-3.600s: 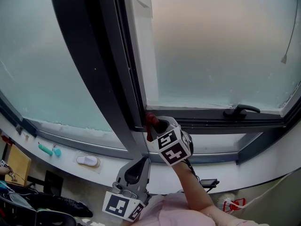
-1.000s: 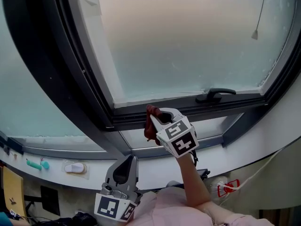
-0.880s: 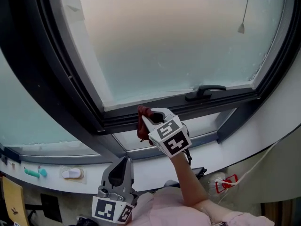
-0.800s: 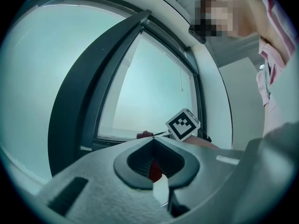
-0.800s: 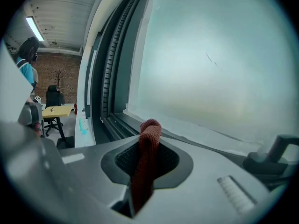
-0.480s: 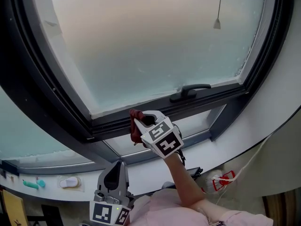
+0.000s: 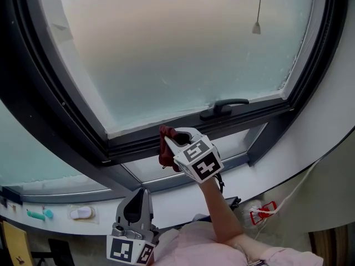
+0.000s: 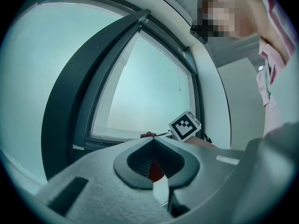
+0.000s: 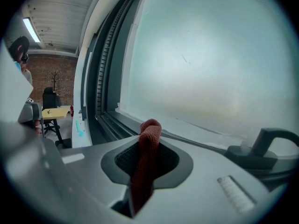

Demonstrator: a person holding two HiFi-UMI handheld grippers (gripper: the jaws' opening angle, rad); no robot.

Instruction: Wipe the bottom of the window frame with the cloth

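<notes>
A dark red cloth (image 7: 165,149) is pinched in my right gripper (image 7: 171,142), which is shut on it. The cloth's folded top presses against the dark grey bottom rail of the window frame (image 7: 138,142), left of the black window handle (image 7: 224,107). In the right gripper view the cloth (image 9: 147,148) stands up between the jaws, right at the rail (image 9: 196,143). My left gripper (image 7: 138,203) hangs low near the person's body, shut and empty, pointing up at the window. Its own view shows the right gripper's marker cube (image 8: 185,126) and a bit of cloth (image 8: 148,135).
A blind cord pull (image 7: 256,27) hangs in front of the frosted pane. A teal object (image 7: 35,215) and a white object (image 7: 81,212) lie on the sill at lower left. A red-and-white thing (image 7: 265,210) lies on the floor. A desk (image 9: 54,112) stands far back.
The right gripper has slid the cloth rightwards along the bottom rail, away from the left corner toward the handle. The left gripper stays low and shut.
</notes>
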